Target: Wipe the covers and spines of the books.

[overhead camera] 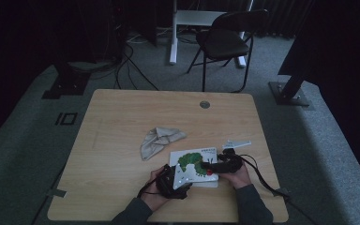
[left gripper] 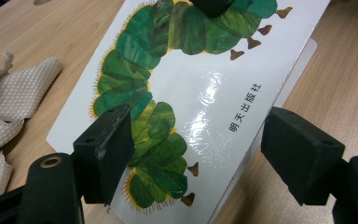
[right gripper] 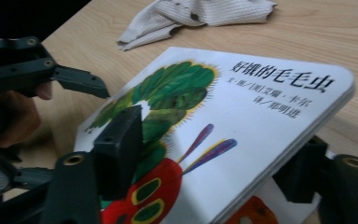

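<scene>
Black jaws of both grippers straddle a caterpillar picture book at the table's near edge, about 5 o'clock.

Right gripper (right gripper: pixel 205 172): one jaw above the lifted cover, one beneath, pads seemingly pinching it. Left gripper (left gripper: pixel 196 154) hangs open over the book (left gripper: pixel 200 93), gripping nothing. Risk: the glossy cover could slip free and slap shut, or the book could skid toward the cloth (overhead camera: pixel 158 139) at 11 o'clock across the table (overhead camera: pixel 122 117).
</scene>
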